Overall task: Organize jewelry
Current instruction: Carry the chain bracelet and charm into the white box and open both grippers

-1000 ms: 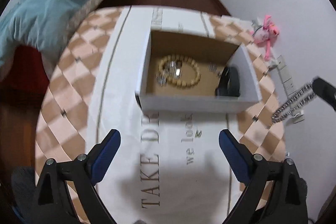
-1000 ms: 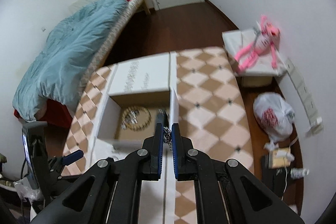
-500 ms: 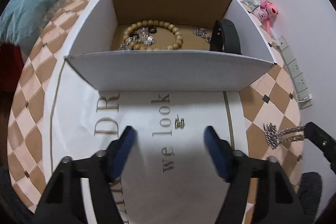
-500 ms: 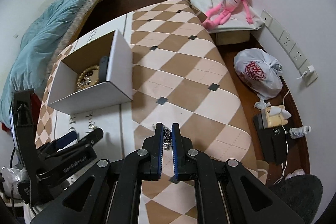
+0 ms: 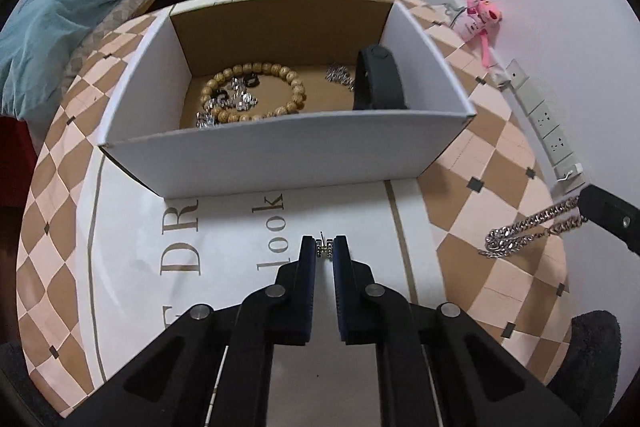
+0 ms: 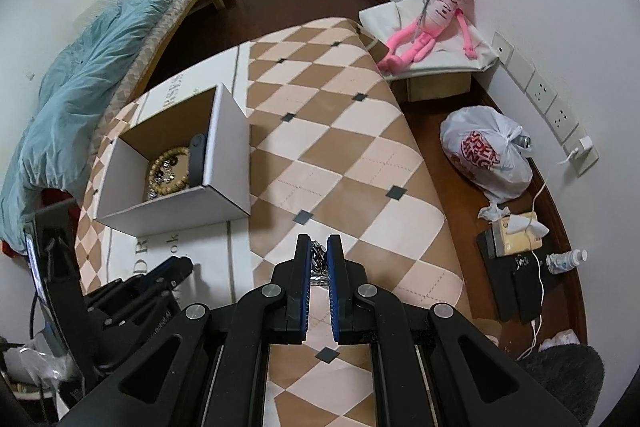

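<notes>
A white cardboard box (image 5: 280, 155) stands on the checkered table and holds a wooden bead bracelet (image 5: 256, 93), silver pieces (image 5: 230, 101) and a black band (image 5: 380, 79). My left gripper (image 5: 324, 251) is shut on a small silver earring (image 5: 323, 247) lying on the white lettered cloth (image 5: 224, 267), just in front of the box. My right gripper (image 6: 319, 259) is shut on a silver chain (image 6: 318, 261); the chain also shows in the left wrist view (image 5: 524, 229), hanging over the table to the right of the box. The box also shows in the right wrist view (image 6: 180, 187).
A bed with a blue duvet (image 6: 88, 67) lies to the left. A pink plush toy (image 6: 436, 19) sits on a low white box by the wall. A white plastic bag (image 6: 486, 153), a tissue box (image 6: 516, 233) and wall sockets (image 6: 544, 95) are right of the table.
My left gripper moved down toward the cloth and closed from wide open onto the earring. My right gripper, still holding the chain, moved from over the box to the right of it.
</notes>
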Demonstrator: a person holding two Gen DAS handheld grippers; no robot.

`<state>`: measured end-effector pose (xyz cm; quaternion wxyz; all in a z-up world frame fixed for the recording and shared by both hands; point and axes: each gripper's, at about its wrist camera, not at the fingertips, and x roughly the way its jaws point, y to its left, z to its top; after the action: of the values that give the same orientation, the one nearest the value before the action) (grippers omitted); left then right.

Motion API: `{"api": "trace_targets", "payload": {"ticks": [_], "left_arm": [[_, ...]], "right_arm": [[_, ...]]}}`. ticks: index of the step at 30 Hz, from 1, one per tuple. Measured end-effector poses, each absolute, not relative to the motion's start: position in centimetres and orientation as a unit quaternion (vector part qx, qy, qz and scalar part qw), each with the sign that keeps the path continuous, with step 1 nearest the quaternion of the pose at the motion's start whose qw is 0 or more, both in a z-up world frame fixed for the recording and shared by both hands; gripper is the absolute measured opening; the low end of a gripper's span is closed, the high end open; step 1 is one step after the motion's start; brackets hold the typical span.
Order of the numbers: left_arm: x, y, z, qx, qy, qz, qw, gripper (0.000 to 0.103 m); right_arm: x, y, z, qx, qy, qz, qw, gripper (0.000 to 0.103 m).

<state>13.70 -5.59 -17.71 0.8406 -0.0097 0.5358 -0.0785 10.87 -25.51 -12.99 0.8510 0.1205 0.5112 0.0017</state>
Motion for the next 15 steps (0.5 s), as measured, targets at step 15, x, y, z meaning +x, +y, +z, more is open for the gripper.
{"api": "trace_targets", "payload": {"ticks": [15], "left_arm": [[14.4,-3.7,-6.6,-0.018,0.441,-0.097,0.892,0.006]], "right_arm": [[13.9,-22.5,-2.1,0.107,0.438,0.074,0.890,0.008]]}}
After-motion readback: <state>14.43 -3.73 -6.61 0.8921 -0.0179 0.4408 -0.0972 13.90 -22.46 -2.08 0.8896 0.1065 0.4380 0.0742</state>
